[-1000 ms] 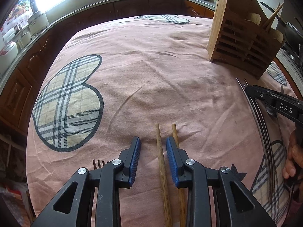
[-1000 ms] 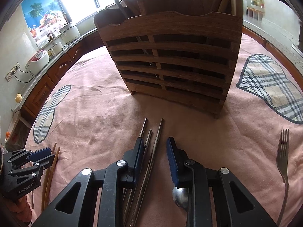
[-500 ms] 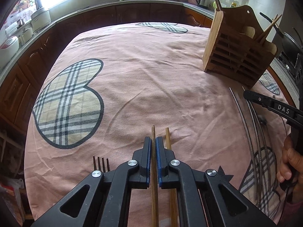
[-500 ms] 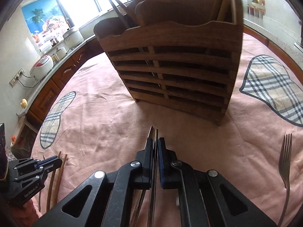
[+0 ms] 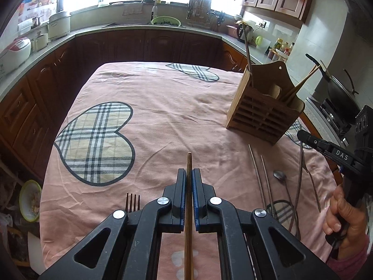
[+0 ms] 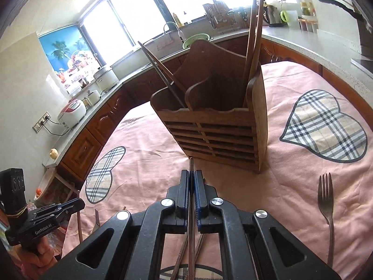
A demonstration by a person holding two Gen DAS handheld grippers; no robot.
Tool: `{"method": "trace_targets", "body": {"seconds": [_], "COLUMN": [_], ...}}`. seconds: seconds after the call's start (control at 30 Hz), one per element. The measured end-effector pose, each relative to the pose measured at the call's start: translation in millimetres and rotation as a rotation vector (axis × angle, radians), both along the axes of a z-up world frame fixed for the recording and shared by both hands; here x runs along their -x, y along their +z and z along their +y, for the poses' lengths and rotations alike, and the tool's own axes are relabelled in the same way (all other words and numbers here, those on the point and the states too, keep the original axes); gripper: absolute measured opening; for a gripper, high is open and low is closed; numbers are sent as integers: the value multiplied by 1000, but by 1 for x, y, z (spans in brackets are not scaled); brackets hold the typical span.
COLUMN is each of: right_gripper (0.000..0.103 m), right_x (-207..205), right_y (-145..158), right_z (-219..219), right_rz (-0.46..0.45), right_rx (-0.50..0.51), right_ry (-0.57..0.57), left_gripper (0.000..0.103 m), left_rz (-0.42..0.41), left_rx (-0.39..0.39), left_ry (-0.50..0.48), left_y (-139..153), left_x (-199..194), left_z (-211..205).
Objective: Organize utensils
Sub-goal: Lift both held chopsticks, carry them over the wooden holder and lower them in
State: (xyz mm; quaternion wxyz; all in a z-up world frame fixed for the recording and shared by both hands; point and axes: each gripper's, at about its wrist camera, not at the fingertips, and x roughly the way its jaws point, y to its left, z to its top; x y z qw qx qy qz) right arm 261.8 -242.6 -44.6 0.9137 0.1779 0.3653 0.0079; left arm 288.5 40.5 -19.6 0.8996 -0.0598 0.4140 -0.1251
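Note:
My left gripper (image 5: 189,173) is shut on a wooden chopstick (image 5: 188,163) and holds it above the pink cloth. My right gripper (image 6: 191,175) is shut on a thin metal chopstick (image 6: 191,163), raised just in front of the wooden utensil holder (image 6: 216,130). The holder also shows in the left wrist view (image 5: 263,114) at the right, with chopsticks standing in it. In the left wrist view the right gripper (image 5: 303,137) holds the metal chopstick (image 5: 299,182) hanging down.
On the cloth lie two metal chopsticks (image 5: 261,177), a spoon (image 5: 279,176), a dark fork (image 5: 132,201) by my left gripper, and a metal fork (image 6: 326,205) right of my right gripper. Kitchen counters (image 5: 130,26) surround the table.
Both grippers closed from open, each on one chopstick, then lifted them off the cloth. The second wooden chopstick is no longer visible beside the left jaws.

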Motion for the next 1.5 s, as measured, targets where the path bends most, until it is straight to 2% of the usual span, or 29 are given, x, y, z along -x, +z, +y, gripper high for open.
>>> {"method": "trace_targets", "body": {"seconds": [0.33, 0.6, 1.07, 1.5], "right_gripper": [4, 4, 4, 4], "right_x": [30, 47, 59, 51], "right_y": [45, 72, 108, 121], "right_z": [7, 5, -8, -23], "right_rz": [-106, -170, -264, -302], "right_rx": [27, 49, 101, 126], "right_ry": [11, -1, -47, -76], "left_gripper": [4, 4, 4, 4], "left_rz": [-86, -142, -232, -277], "left_rx": [37, 63, 99, 128], "left_ry": [1, 2, -12, -26], "left_y": [39, 62, 89, 102], "left_x": [38, 53, 50, 26], "left_z": [8, 9, 4, -14]}}
